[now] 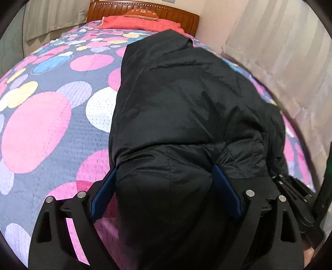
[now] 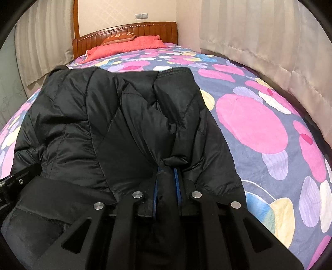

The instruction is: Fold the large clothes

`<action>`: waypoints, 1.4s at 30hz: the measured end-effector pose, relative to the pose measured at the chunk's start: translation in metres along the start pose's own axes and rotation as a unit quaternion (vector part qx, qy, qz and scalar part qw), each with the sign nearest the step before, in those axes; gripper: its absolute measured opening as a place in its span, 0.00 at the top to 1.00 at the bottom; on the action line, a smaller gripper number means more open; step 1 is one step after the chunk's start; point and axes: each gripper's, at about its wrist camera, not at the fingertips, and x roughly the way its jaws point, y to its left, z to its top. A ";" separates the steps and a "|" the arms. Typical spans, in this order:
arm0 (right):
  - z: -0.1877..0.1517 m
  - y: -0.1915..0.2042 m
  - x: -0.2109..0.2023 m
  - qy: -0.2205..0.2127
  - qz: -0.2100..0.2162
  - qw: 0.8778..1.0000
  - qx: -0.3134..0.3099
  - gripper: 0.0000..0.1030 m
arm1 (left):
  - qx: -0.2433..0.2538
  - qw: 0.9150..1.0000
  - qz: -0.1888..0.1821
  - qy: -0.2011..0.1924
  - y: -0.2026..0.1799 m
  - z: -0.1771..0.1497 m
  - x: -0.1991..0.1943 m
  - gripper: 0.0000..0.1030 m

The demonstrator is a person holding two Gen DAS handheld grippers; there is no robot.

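The bed (image 1: 41,128) with its dotted cover fills the room. In my left view, the black jacket (image 1: 186,108) lies long toward the headboard (image 1: 145,12), and my left tongs (image 1: 166,187) stand spread around its near puffy fold, not pressing it. In my right view, my right tongs (image 2: 167,182) pinch the jacket's near edge tightly, so this hand is the one ready to carry it forward.

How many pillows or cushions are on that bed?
2. An orange cushion leans against the wooden headboard, and a red pillow lies just in front of it. More could be hidden behind the black jacket.
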 end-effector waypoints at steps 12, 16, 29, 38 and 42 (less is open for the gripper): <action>0.041 -0.010 -0.081 -0.027 -0.004 1.000 0.006 0.61 | -0.053 0.998 0.002 -0.040 0.018 0.027 -0.068 0.13; 0.074 0.002 -0.082 -0.053 0.009 0.999 0.000 0.61 | -0.048 0.998 0.020 -0.047 0.011 0.049 -0.065 0.13; 0.068 0.013 0.019 0.019 0.000 0.999 -0.032 0.57 | -0.059 0.996 0.072 -0.007 -0.007 0.050 0.008 0.08; 0.049 0.009 0.046 0.006 0.000 1.000 -0.018 0.54 | -0.052 0.995 0.085 -0.007 -0.007 0.044 0.032 0.02; 0.044 0.008 0.051 -0.002 0.000 1.000 -0.012 0.54 | -0.046 0.995 0.090 -0.012 -0.007 0.041 0.037 0.02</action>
